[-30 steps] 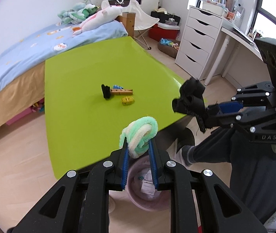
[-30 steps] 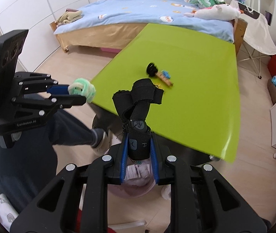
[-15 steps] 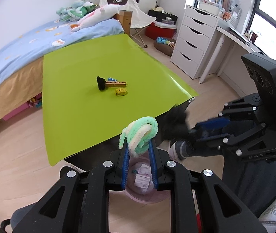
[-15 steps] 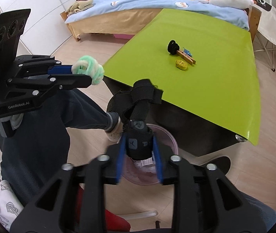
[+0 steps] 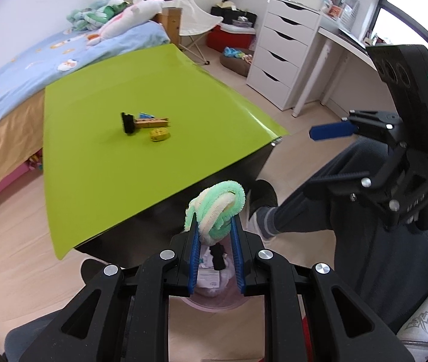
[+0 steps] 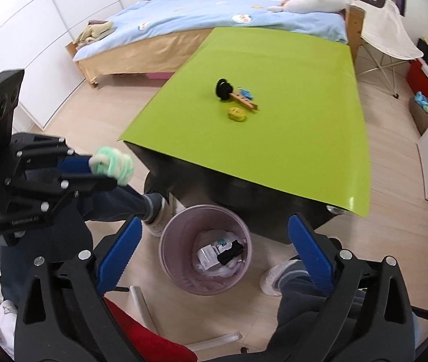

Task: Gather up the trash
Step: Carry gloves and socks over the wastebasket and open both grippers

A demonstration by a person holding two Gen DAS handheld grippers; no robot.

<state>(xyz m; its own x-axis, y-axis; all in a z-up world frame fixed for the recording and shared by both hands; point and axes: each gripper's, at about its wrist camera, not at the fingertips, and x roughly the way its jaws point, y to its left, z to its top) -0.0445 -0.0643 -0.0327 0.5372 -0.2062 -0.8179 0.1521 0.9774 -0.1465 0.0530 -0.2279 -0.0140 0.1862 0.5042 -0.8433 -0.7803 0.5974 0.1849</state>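
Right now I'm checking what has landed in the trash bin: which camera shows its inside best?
The right wrist view: the pink bin sits unobstructed between the opening jaws, its papers and black scrap visible. In the left wrist view, the left gripper and its green fuzzy bundle hide most of the bin.

A pale pink bin [image 6: 180, 277] stands upright on the floor beside the green counter [image 6: 289, 157], holding white wrappers and a black strap [image 6: 230, 252]. A fuzzy green-and-cream loop [image 5: 217, 208] sits pinched between blue jaws above it.
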